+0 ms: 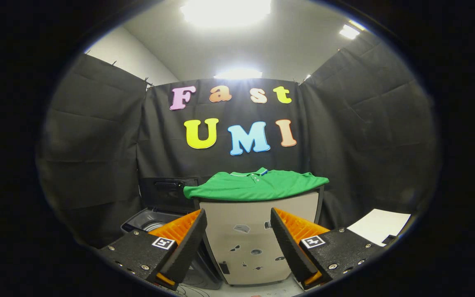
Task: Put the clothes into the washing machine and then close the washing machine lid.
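Spread wide, the hand-held gripper sits at the bottom centre of the frame, its fingers apart and holding nothing. Beyond them, at mid-frame, a green polo shirt lies flat on top of a beige cabinet. Lower left, beside the cabinet, the washing machine stands with its dark lid raised. A white sheet lies at lower right.
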`<state>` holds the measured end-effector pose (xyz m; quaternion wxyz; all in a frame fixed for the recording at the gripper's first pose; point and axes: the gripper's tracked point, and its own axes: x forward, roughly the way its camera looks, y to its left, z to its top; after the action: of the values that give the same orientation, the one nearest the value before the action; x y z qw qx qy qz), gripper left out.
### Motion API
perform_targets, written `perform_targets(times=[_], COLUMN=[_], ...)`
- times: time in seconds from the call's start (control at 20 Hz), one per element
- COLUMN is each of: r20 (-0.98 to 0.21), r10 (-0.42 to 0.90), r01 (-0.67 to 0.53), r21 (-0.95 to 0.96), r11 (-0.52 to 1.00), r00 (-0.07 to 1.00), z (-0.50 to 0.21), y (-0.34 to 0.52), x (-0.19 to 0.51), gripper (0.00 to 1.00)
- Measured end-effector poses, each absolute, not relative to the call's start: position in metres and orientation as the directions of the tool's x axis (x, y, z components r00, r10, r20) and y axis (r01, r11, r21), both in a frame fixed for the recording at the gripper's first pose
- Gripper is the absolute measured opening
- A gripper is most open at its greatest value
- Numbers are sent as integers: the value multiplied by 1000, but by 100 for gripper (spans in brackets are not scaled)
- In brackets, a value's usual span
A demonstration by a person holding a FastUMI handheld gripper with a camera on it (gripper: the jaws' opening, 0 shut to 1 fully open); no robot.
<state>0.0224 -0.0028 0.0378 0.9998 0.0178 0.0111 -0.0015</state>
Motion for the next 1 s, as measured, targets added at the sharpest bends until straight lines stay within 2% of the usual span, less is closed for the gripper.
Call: perform_targets(times=[0.25, 0.75, 1.0], r20=[1, -30, -19], r10=[-1, -20, 3], r01=[1, 20, -3], r21=[30, 6, 15], r11=[1000, 1000, 1000], r00=[1000, 999, 1000], z=[58, 84, 93], y=[-4, -21, -23], x=[62, 155, 177], gripper=[95, 95, 95])
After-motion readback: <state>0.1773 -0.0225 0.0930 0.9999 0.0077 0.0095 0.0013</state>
